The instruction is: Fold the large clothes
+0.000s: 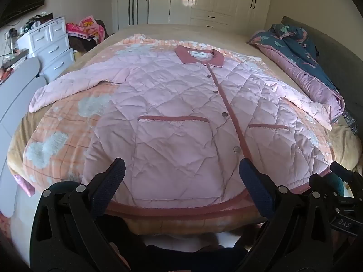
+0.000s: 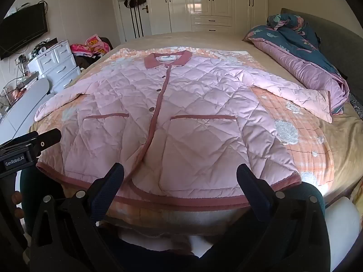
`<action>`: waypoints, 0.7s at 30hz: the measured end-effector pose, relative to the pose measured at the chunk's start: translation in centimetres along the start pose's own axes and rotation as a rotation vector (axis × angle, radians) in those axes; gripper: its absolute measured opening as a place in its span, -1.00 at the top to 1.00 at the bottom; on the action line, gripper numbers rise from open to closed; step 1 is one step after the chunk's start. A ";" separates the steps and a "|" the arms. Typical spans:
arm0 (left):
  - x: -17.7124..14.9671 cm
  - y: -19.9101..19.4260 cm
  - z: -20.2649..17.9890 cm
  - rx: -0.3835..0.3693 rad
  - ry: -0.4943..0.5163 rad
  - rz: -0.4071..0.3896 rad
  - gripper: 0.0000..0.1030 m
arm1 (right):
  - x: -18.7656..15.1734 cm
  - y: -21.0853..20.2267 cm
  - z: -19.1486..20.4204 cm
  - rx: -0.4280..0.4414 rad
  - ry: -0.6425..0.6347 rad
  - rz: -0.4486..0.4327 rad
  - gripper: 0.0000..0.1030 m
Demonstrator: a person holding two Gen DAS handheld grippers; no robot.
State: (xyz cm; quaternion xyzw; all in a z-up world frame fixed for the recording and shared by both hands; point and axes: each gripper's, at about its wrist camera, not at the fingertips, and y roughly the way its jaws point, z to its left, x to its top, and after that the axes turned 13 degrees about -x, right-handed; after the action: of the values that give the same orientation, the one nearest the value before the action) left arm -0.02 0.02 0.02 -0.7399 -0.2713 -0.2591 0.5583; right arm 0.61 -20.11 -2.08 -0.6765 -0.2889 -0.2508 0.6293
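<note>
A pink quilted jacket (image 1: 177, 104) with a dark pink collar, placket, pocket trims and hem lies flat, face up and buttoned, on the bed, with both sleeves spread outward. It also shows in the right wrist view (image 2: 181, 113). My left gripper (image 1: 181, 170) is open and empty, hovering over the left part of the hem. My right gripper (image 2: 180, 174) is open and empty, over the right part of the hem. The right gripper shows at the right edge of the left wrist view (image 1: 340, 181); the left gripper shows at the left edge of the right wrist view (image 2: 34, 145).
The jacket lies on an orange checked blanket (image 1: 56, 136) over a tan bed (image 2: 340, 140). A folded blue and purple quilt (image 2: 301, 54) lies at the right by the grey headboard. White drawers (image 1: 52, 45) and a white board stand left. Wardrobes (image 2: 211, 2) line the far wall.
</note>
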 end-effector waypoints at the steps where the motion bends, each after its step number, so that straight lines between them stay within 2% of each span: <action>1: 0.0 0.0 0.0 -0.001 -0.001 0.001 -0.82 | 0.0 0.0 0.0 0.003 0.001 -0.001 -0.92; 21: -0.1 0.1 -0.1 0.002 0.007 0.002 -0.82 | 0.0 -0.2 0.0 -0.003 0.004 -0.004 -0.92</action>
State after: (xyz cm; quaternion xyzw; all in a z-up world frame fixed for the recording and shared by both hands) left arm -0.04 -0.11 -0.04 -0.7388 -0.2691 -0.2607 0.5602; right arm 0.44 -20.15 -1.97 -0.6763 -0.2887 -0.2536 0.6284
